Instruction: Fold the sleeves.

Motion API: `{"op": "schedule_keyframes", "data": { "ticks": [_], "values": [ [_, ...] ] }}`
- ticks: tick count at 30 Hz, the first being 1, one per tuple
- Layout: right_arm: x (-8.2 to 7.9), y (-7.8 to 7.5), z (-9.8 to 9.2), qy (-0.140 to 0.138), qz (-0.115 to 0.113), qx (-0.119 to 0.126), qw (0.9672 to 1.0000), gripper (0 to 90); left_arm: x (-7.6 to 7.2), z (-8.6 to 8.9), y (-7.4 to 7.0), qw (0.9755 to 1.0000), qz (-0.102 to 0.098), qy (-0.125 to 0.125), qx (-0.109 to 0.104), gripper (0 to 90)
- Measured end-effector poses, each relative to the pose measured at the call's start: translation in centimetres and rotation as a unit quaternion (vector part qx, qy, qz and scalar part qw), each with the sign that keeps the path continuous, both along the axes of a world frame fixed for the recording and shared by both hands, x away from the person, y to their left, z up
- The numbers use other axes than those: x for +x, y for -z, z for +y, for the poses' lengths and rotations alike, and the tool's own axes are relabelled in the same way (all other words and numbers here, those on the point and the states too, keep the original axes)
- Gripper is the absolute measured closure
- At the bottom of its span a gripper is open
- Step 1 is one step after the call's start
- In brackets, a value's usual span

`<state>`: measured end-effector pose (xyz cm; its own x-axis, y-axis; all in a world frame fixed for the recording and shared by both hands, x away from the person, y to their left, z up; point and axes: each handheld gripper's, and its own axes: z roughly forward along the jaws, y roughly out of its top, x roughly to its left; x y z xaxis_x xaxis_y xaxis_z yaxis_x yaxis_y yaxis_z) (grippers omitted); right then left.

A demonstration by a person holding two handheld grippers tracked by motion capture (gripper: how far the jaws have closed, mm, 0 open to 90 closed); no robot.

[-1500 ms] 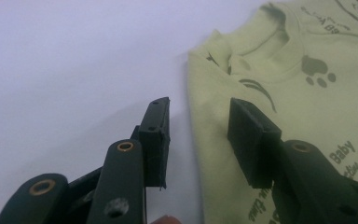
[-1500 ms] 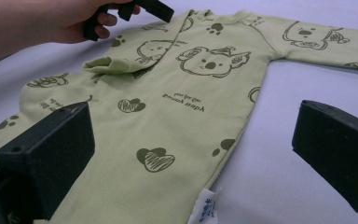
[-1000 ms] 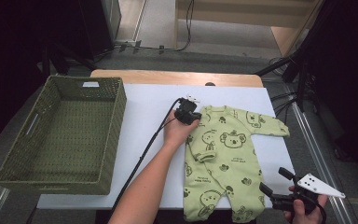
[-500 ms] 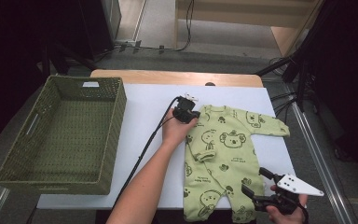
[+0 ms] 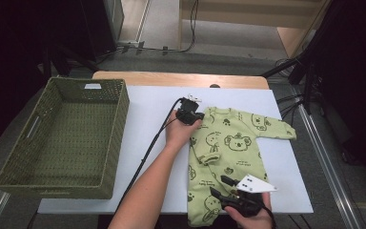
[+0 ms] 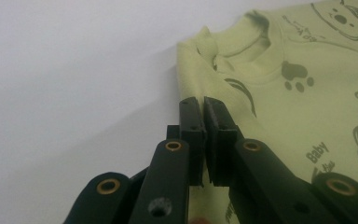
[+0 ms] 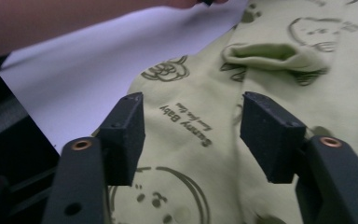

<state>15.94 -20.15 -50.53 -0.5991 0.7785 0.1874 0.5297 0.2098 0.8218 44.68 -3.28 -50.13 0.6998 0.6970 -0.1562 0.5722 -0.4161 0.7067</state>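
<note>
The green baby romper (image 5: 228, 157) lies flat on the white table (image 5: 143, 124), long axis running from the neck at the far end to the legs at the near edge. The left gripper (image 5: 190, 116) is clamped on its shoulder edge. The right gripper (image 5: 225, 191), jaws half spread and just been closing, straddles the leg fabric without pinching it. The wicker basket (image 5: 9, 157) stands well apart to the left.

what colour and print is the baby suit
Light green baby suit with dark green bear faces, paw prints and lettering; clearest in the high view.
</note>
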Motion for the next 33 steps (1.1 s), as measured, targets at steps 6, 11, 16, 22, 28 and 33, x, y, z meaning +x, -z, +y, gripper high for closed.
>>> {"op": "schedule_keyframes", "data": {
  "ticks": [6,11,16,22,28,33],
  "values": [
    [1.5,0.8,3.2,-0.018,0.015,-0.029,0.9993,48.3,0.1,0.1,0.0,1.0000,0.001,-0.002,-0.002,87.0],
    [2.3,0.9,4.9,-0.001,0.012,-0.054,0.9984,49.8,0.2,0.2,0.0,1.0000,-0.001,-0.003,0.001,87.0],
    [3.7,0.8,6.5,-0.014,0.033,-0.056,0.9978,46.5,0.3,0.3,-0.1,1.0000,-0.001,-0.004,0.001,87.0],
    [4.2,1.2,7.0,0.000,0.051,-0.087,0.9949,68.8,0.5,0.5,0.0,1.0000,0.001,-0.004,0.002,87.3],
    [4.7,1.0,7.1,-0.011,0.064,-0.085,0.9943,87.0,0.8,0.8,-0.1,0.9999,-0.004,-0.015,0.006,87.8],
    [5.2,0.7,7.9,-0.018,0.061,-0.081,0.9947,87.4,1.3,1.8,-0.5,0.9996,-0.005,-0.024,0.015,87.9]
  ]
}}
